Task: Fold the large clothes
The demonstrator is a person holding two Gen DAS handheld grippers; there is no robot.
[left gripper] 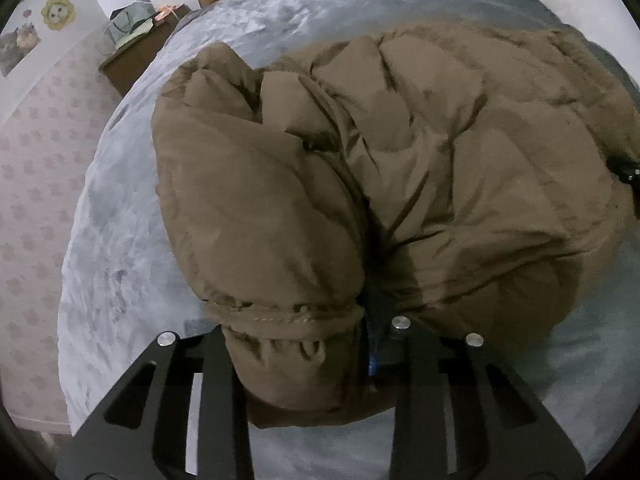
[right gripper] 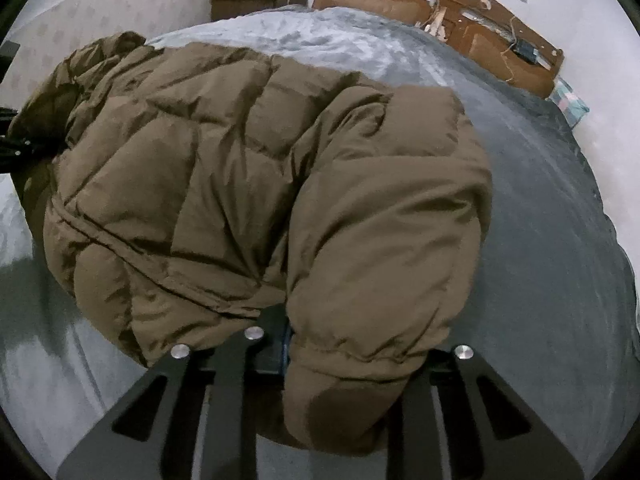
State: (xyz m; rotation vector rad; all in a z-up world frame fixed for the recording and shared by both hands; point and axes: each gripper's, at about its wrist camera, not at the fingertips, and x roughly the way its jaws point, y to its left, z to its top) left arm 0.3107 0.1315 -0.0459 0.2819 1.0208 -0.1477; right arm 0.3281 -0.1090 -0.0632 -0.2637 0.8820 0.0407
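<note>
A left gripper is clamping its jaws on the cuffed end of a sleeve of a brown puffer jacket, the padded cloth bulging out between the black fingers. A right gripper is doing the same with the other sleeve's cuff, jaws closed on the gathered fabric. Both sleeves are lying folded in over the quilted body, one along each side. The jacket is resting on a bed covered by a grey plush blanket, its bulk lying across the middle and reaching toward the near edge. In the left wrist view the other gripper's black frame is showing at the jacket's far right side. Beyond the jacket, the blanket is stretching bare to the head of the bed, where a brown padded headboard is standing against the wall. A dark wooden nightstand is sitting beside the bed's far corner, carrying a pale green bag.
</note>
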